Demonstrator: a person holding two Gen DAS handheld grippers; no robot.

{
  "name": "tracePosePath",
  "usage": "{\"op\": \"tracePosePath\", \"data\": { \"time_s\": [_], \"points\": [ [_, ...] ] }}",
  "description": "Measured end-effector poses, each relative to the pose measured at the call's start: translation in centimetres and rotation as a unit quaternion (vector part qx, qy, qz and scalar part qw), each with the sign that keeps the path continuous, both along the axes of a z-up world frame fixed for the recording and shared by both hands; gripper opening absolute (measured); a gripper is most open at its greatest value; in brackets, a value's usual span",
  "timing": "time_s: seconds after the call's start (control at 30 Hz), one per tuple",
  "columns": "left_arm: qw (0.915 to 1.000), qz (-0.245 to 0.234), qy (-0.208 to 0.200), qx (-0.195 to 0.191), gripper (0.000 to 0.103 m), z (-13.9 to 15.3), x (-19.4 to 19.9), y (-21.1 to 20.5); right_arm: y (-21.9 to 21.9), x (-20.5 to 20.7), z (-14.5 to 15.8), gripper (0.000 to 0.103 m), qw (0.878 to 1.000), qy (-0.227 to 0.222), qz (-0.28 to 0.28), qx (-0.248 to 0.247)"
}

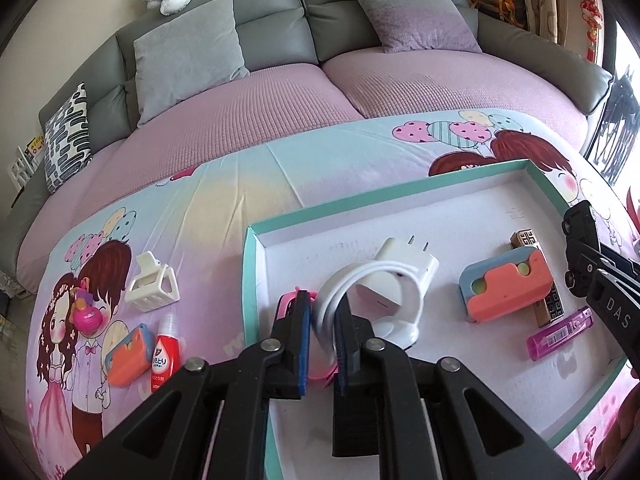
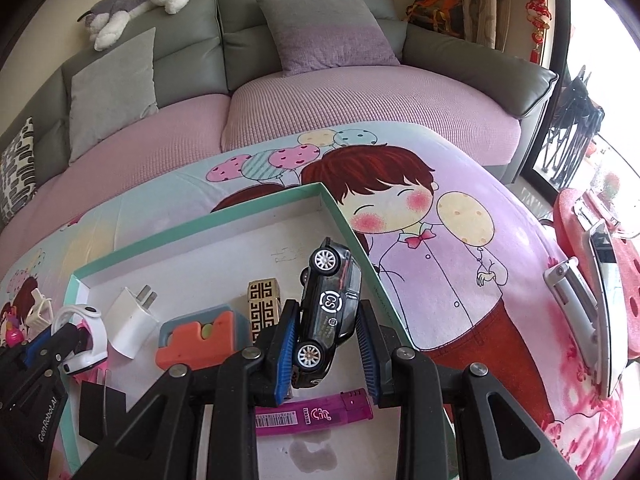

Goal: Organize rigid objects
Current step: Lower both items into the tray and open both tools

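Left wrist view: the left gripper [image 1: 322, 334] has its fingers pinching a white ring-shaped gadget [image 1: 372, 300] over the teal-rimmed tray's [image 1: 250, 264] left edge, beside the white charger [image 1: 404, 268]. Right gripper [image 2: 328, 344] – fingers spread, a black toy car [image 2: 328, 304] leaning against the left one – sits near the tray's right edge, above a purple lighter [image 2: 314, 414].

In the tray [image 1: 256, 240] we see the charger [image 1: 404, 272] left of the block [image 1: 506, 290], the lighter [image 1: 560, 338] nearer us. Left of the tray on the cloth [image 1: 224, 200] lie the clip [image 1: 152, 284] and bottle [image 1: 165, 350].
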State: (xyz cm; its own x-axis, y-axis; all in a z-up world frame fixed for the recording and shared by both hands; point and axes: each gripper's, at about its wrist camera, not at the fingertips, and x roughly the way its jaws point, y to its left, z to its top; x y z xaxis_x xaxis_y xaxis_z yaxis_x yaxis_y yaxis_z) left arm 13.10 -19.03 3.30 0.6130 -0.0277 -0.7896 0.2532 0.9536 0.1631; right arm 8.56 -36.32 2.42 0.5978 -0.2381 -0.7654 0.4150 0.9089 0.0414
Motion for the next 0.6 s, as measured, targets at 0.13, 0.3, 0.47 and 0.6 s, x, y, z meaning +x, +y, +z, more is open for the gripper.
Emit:
{"op": "tracePosePath", "data": {
  "time_s": [0.13,0.3,0.47,0.6],
  "points": [
    [1.0000,0.004,0.001,0.000,0.058,0.1,0.0,0.1,0.1,0.2,-0.1,0.032,1.000,0.007,0.001,-0.003],
    [1.0000,0.007,-0.001,0.001,0.059,0.3,0.0,0.3,0.3,0.2,0.0,0.032,1.000,0.008,0.002,-0.006],
    [0.9999,0.017,-0.003,0.000,0.064,0.5,0.1,0.7,0.2,0.0,0.5,0.043,1.000,0.002,-0.008,-0.016],
    [0.9994,0.033,-0.005,-0.001,0.071,0.6,0.4,1.5,0.3,-0.1,1.0,0.055,1.000,-0.009,-0.005,-0.015]
  ]
}}
